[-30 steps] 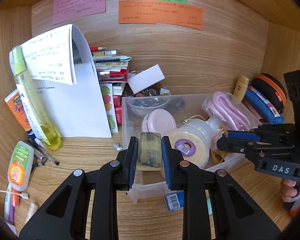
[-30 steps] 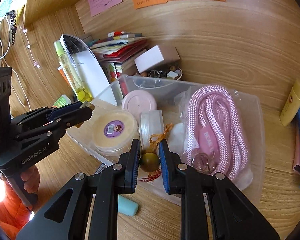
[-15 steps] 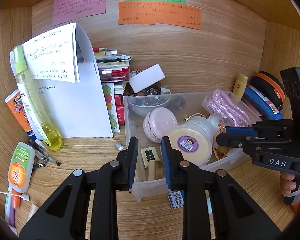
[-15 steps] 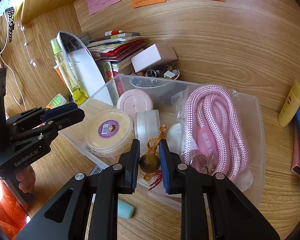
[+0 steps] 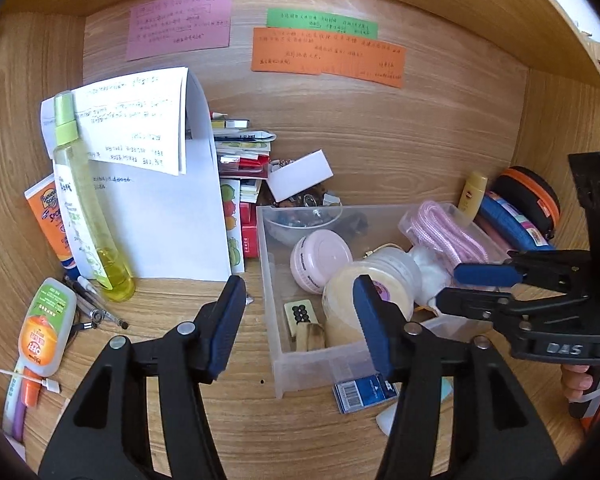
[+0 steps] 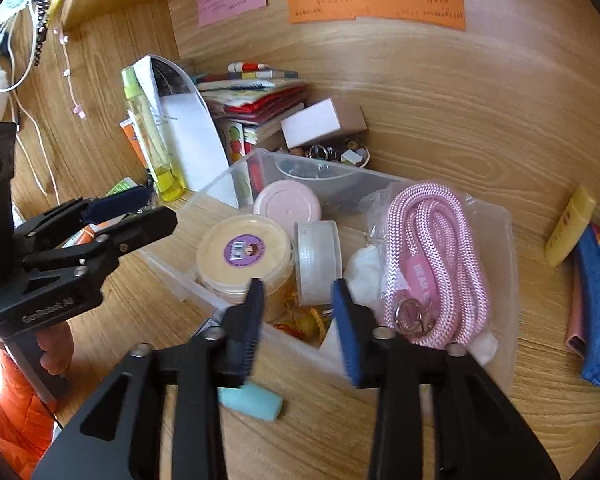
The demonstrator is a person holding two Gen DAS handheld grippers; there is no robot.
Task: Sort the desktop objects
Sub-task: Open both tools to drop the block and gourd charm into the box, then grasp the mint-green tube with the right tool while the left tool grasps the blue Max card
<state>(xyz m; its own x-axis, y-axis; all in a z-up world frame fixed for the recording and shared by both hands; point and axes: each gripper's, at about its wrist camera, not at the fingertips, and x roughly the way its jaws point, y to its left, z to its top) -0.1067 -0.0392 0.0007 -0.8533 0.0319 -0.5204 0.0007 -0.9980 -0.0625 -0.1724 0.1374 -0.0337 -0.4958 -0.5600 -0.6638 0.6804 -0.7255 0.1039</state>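
Wooden counter, walled on three sides, sticky notes on the back. Left claw (image 5: pixel 300 312) parted and empty, jaws just opened, above the near-left corner of the clear bin (image 5: pixel 276 360); mahjong tile (image 5: pixel 299 310) lying directly below, long axis away from the claw. Right claw (image 6: pixel 298 312) likewise just opened, empty (tasselled bead charm (image 6: pixel 306 322) beneath, inside the bin).

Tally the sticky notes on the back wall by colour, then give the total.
Pink note: 1
Green note: 1
Orange note: 1
Total: 3
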